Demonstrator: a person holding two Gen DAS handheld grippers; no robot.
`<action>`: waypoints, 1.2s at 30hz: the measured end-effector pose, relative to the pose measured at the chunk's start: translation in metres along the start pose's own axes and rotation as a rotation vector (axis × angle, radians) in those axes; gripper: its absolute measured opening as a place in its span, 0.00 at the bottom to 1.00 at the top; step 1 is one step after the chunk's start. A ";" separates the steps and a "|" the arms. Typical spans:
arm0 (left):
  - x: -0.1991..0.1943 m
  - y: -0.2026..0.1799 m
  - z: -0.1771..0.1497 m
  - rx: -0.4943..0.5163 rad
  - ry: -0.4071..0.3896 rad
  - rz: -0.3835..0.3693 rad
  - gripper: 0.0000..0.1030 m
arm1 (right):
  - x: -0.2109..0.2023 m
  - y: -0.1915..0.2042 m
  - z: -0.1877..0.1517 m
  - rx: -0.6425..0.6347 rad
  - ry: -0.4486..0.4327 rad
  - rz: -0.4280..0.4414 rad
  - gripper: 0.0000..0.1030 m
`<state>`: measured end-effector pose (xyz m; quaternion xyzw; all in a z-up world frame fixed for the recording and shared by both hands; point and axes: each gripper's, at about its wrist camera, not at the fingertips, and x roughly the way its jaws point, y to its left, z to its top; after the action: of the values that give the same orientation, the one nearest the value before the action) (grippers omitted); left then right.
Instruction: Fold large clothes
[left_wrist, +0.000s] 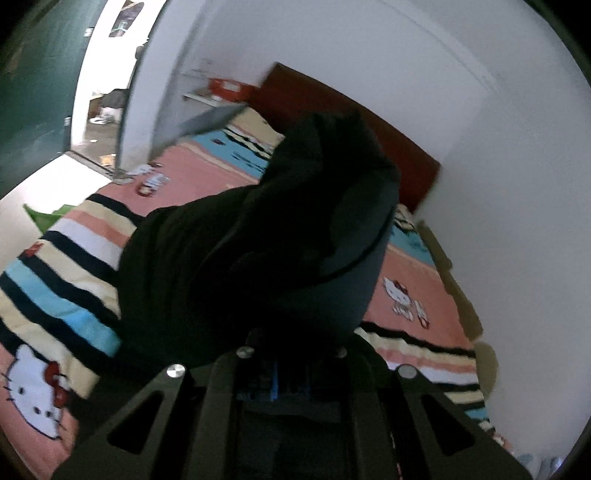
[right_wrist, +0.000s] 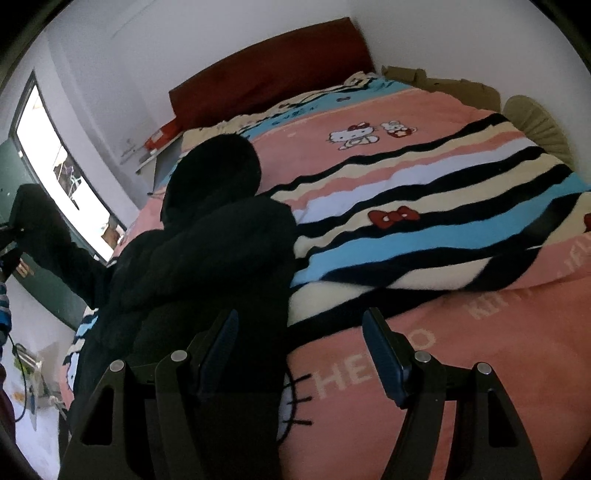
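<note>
A large black hooded coat (right_wrist: 199, 258) lies on the left side of the bed, hood (right_wrist: 218, 166) toward the headboard. In the right wrist view one sleeve (right_wrist: 48, 236) is lifted up to the left. My right gripper (right_wrist: 299, 350) is open and empty, low over the bed, its left finger at the coat's near edge. In the left wrist view my left gripper (left_wrist: 295, 339) is shut on the black coat (left_wrist: 258, 236), which bunches over the fingers and hides their tips.
The bed carries a pink Hello Kitty blanket with striped bands (right_wrist: 424, 229). A dark red headboard (right_wrist: 266, 74) stands at the far end against a white wall. A shelf with a red box (left_wrist: 225, 88) and an open doorway (left_wrist: 99, 103) lie to the left.
</note>
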<state>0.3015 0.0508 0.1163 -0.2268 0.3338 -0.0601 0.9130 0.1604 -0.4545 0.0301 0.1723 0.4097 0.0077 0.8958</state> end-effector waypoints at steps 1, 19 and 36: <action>0.005 -0.008 -0.003 0.006 0.008 -0.005 0.08 | -0.001 -0.001 0.000 0.002 -0.007 -0.005 0.67; 0.172 -0.078 -0.150 0.092 0.315 0.069 0.07 | 0.006 -0.042 -0.001 0.039 -0.032 -0.187 0.67; 0.189 -0.091 -0.195 0.191 0.354 0.177 0.10 | 0.013 -0.043 -0.004 0.061 -0.012 -0.183 0.68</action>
<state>0.3263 -0.1530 -0.0838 -0.0950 0.5004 -0.0499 0.8591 0.1606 -0.4922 0.0048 0.1615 0.4186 -0.0877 0.8894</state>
